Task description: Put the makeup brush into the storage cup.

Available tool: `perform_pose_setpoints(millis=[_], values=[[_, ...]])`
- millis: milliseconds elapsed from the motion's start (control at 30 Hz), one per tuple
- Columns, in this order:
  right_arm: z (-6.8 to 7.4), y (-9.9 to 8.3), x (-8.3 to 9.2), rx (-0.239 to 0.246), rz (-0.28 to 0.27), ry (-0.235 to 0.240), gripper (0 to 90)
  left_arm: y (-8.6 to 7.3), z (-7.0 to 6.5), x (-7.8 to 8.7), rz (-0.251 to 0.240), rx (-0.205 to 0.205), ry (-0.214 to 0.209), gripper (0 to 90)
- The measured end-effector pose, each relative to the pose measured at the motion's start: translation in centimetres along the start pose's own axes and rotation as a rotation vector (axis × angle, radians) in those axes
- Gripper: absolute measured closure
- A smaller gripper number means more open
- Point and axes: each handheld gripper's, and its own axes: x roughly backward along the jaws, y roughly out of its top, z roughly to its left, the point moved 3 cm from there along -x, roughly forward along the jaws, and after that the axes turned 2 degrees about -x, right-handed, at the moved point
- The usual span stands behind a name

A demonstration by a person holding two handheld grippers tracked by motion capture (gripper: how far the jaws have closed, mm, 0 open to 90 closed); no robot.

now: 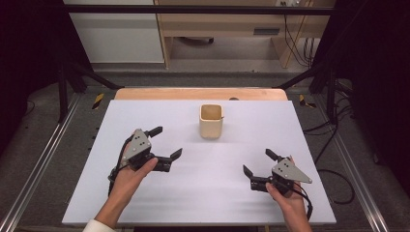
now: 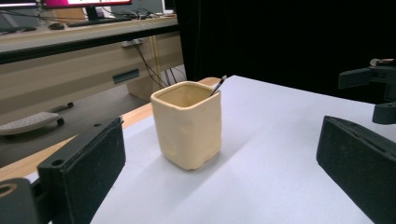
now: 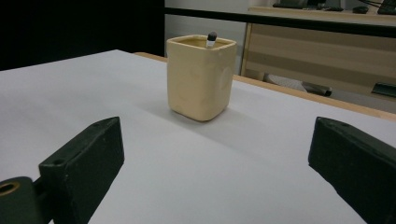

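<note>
Both hand-held grippers, left (image 1: 166,142) and right (image 1: 257,162), hover with jaws spread wide and empty, approach apparently just beginning, the cream square ceramic cup (image 1: 211,121) (thin dark stick inside) upright on the white tabletop (image 1: 203,193) ahead between them, next needing a closing-in.

High view looks down on the whole table (image 1: 203,193); both gripper views sit low — facing the shared cream cup (image 2: 188,123) from opposite sides.

A pale bench (image 1: 203,193) fills mid-frame; a cream square cup (image 1: 211,121) stands upright toward its upper centre.
</note>
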Motion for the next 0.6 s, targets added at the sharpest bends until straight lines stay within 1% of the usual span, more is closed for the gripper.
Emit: perform_pose_setpoints(millis=[300,600], values=[[0.0,-0.1,0.0,0.009,0.006,-0.003,3.9,-1.3,1.0,2.1,-0.008,0.018,0.024,1.0],[0.1,-0.1,0.0,0.012,0.01,-0.006,3.8,-2.5,1.5,4.1,0.001,0.001,0.034,1.0]])
